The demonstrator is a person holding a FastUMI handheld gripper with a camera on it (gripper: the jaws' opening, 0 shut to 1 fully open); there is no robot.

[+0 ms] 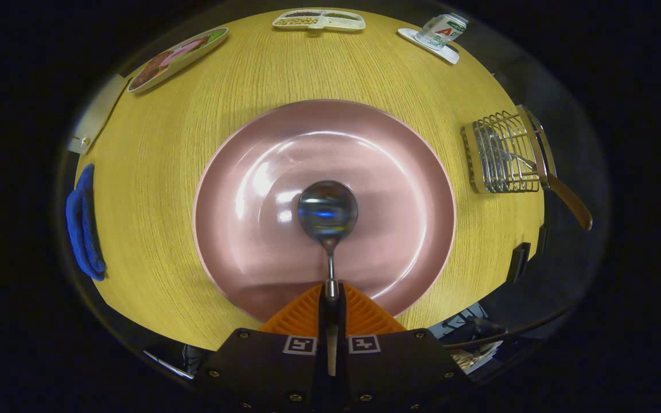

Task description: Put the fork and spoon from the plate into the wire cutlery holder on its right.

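Tongs: the tongs were clamped on the neck of the spoon's handle, one finger pressed on each side of it.
Spoon: the spoon stuck straight forward from the fingertips, bowl up and shiny, over the middle of the plate; whether it touched the plate or hung just above it could not be told.
Plate: the pink plate lay on the worktop just ahead of the fingers, its near rim running under their tips.
Wire cutlery holder: the wire cutlery holder stood on the worktop to the right of the plate, apart from its rim.
Fork: the fork was already in the holder, its tines seen through the wires and its wooden handle reaching out past the holder's right side.
Worktop: the yellow wood-grain worktop carried everything.
Far side: an oval dish of food, a divided tray and a jar on a white coaster sat beyond the plate.
Left edge: a blue cloth lay at the worktop's left edge, well apart from the plate.
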